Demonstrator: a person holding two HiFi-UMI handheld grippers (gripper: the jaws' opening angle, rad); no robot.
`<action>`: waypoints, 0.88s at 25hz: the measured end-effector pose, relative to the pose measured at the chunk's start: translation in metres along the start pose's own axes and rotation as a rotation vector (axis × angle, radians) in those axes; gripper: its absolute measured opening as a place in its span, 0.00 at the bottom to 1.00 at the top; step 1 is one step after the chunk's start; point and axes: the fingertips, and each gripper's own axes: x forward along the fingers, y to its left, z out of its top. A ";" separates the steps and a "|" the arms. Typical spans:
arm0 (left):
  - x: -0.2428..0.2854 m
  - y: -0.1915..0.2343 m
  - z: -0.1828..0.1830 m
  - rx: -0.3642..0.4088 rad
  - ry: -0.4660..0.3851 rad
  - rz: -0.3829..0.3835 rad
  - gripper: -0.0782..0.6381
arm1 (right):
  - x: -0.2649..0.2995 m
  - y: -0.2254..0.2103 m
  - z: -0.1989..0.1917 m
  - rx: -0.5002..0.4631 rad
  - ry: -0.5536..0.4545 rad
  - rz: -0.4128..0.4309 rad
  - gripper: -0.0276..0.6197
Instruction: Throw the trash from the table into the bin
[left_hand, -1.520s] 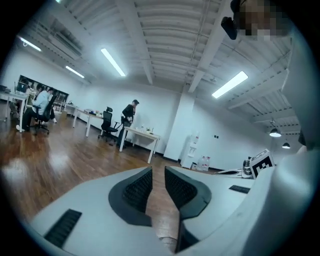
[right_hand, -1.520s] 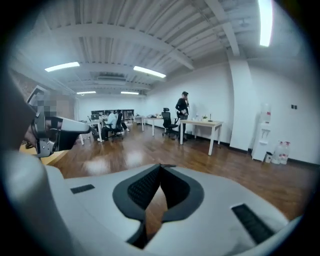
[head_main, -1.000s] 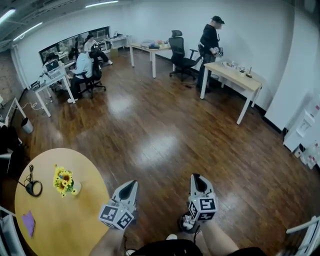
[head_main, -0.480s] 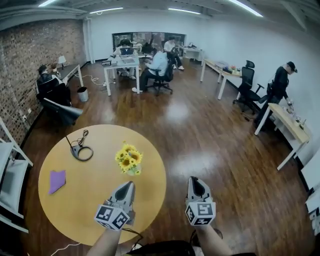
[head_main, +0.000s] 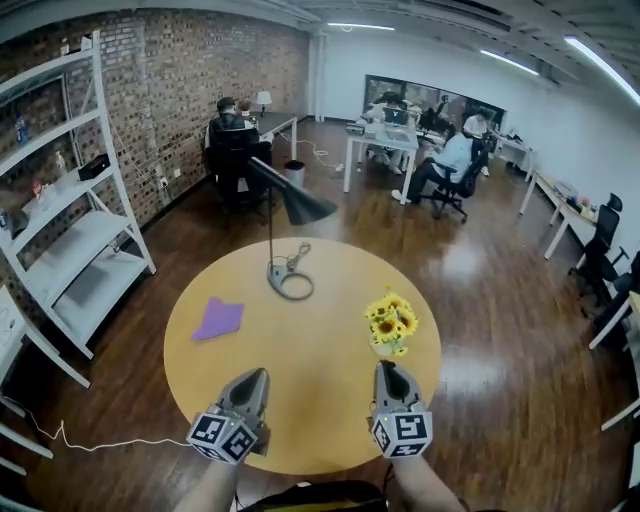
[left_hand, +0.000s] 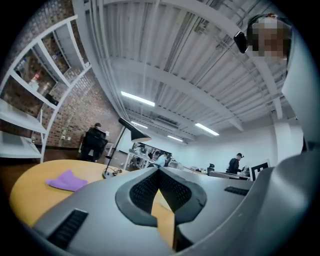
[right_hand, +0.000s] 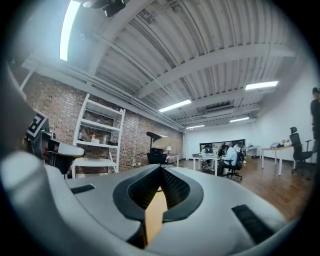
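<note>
Though closed, 2 tools (head_main: 258, 374) (head_main: 386, 366), 1 scrap (head_main: 218, 318).

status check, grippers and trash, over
Both shut, empty: left gripper, right gripper. Trash, a purple scrap, lies untouched on table, left of lamp. Nothing blocks it.

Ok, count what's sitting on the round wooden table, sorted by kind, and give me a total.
purple crumpled scrap: 1
black desk lamp: 1
vase of sunflowers: 1
Total: 3
</note>
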 end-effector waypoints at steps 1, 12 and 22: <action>-0.011 0.008 0.006 0.006 -0.009 0.033 0.12 | 0.006 0.012 0.001 0.002 0.003 0.034 0.05; -0.060 0.056 0.034 0.077 -0.088 0.183 0.12 | 0.054 0.075 -0.015 0.029 0.051 0.213 0.04; -0.053 0.057 0.025 0.030 -0.108 0.192 0.12 | 0.047 0.059 -0.011 0.026 0.065 0.207 0.05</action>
